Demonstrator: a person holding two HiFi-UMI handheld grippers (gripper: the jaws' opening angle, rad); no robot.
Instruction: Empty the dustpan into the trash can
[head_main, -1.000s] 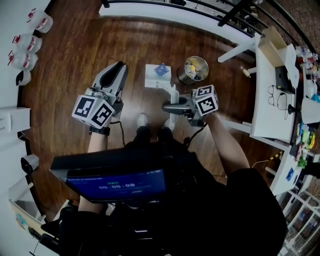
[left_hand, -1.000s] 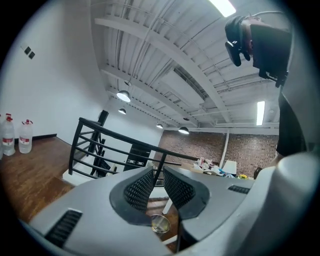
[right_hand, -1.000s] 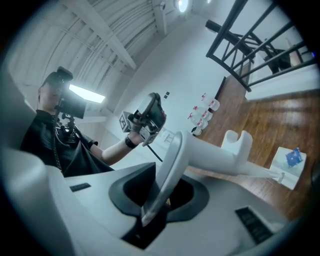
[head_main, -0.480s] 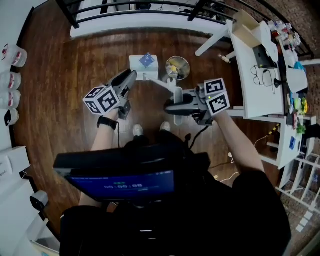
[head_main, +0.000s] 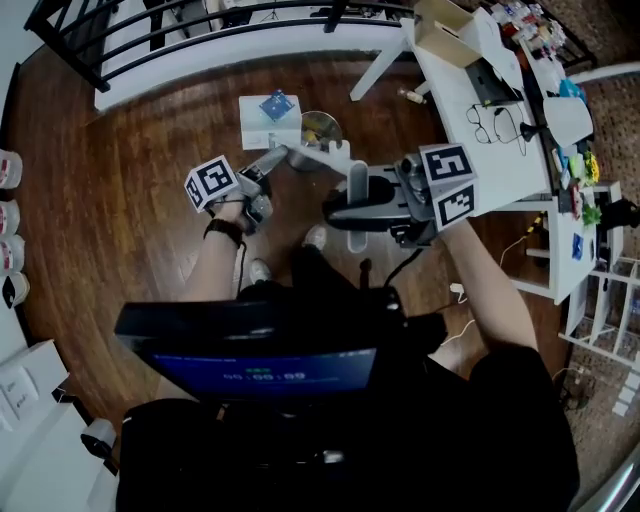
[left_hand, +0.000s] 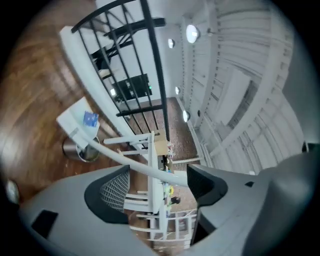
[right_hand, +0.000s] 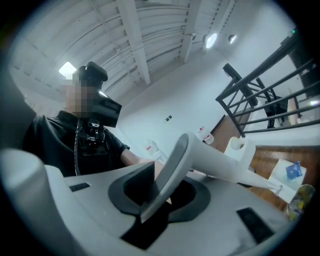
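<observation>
Well, my right claw (head_main: 340, 212) was squeezed shut on the top end of the dustpan (head_main: 268, 120). My left claw (head_main: 276, 158) had just been opening, and its jaws stood as wide as they go. The thin white handle (left_hand: 130, 159) ran between them, but the pads did not press on it. So only one claw held the thing.

That could go wrong, I think. The pan was far out from my grip, so it could swing or tip. Then the blue scrap (head_main: 275, 105) on it could slide off to the floor (head_main: 150, 150) and miss the trash can (head_main: 320, 128). The pan could also bump the can over.

The pan was just beside the can, at its 9 o'clock, not over it. The dustpan's long line ran from my right claw out toward 10 o'clock, pan end first.
</observation>
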